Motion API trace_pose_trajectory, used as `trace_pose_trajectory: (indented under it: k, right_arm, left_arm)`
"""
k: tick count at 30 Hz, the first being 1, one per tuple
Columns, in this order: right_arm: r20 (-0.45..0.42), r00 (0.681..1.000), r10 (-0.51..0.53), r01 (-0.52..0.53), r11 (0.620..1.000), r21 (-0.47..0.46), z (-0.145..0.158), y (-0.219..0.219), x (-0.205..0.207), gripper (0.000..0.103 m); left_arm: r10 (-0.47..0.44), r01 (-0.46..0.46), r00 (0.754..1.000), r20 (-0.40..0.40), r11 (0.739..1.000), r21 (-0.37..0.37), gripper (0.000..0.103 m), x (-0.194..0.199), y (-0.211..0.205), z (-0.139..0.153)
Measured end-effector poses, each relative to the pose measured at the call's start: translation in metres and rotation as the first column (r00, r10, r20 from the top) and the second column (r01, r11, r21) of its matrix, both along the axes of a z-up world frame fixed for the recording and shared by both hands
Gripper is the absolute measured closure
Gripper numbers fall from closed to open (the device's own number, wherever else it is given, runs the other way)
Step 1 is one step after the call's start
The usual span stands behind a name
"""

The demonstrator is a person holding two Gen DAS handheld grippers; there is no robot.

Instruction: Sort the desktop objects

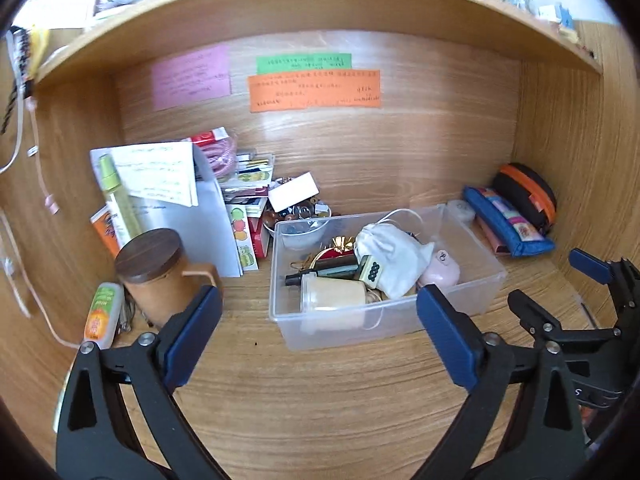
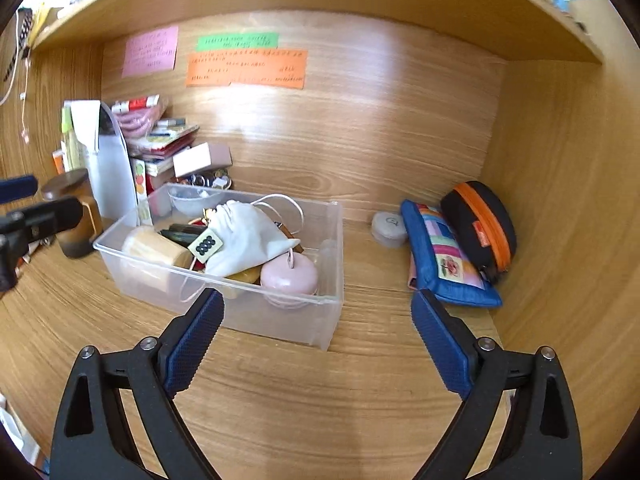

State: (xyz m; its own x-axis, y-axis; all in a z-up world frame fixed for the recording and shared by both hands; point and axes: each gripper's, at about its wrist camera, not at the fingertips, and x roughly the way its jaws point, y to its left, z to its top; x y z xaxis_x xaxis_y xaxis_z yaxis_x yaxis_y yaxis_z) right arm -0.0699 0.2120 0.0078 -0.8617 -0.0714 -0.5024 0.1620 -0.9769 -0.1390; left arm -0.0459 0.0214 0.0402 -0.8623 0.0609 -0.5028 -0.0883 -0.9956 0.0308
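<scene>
Tongs [image 1: 320, 316] [image 2: 316, 320] wide, w/o load

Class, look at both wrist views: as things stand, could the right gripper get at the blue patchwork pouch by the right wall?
Probably yes. The right gripper is open and empty, and bare desk lies between it and the blue patchwork pouch. The clear bin sits off to the left. The black case with the orange zip leans behind the pouch, out of the way.
</scene>
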Motion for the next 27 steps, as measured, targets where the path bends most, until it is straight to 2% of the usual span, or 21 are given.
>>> trace_pose_trajectory:
  k: [4, 10, 14, 23, 27]
  right_arm:
    - [-0.058, 0.998, -0.029, 0.029, 1.0, -0.002, 0.007, 0.003, 0.019, 0.0]
    - [-0.072, 0.997, -0.032, 0.028, 0.998, -0.058, 0.015, 0.008, 0.036, 0.0]
    - [-0.085, 0.996, -0.042, 0.038, 0.998, -0.056, 0.018, 0.006, 0.042, 0.0]
    - [-0.073, 0.996, -0.053, 0.05, 0.998, -0.048, 0.015, 0.007, 0.04, 0.0]
    - [-0.056, 0.997, -0.048, 0.044, 0.996, -0.072, 0.014, 0.011, 0.036, 0.0]
  left_arm:
    - [0.025, -0.025, 0.999, -0.045, 1.0, 0.004, 0.002, 0.018, 0.0, -0.001]
    - [0.02, -0.022, 0.996, -0.087, 1.0, -0.02, 0.002, 0.033, 0.007, -0.003]
    - [0.014, -0.015, 0.996, -0.094, 1.0, -0.009, 0.002, 0.034, 0.008, -0.006]
    - [0.012, -0.013, 0.994, -0.108, 1.0, -0.007, 0.002, 0.028, 0.008, -0.005]
    - [0.008, -0.01, 0.993, -0.115, 1.0, -0.012, 0.002, 0.027, 0.011, -0.005]
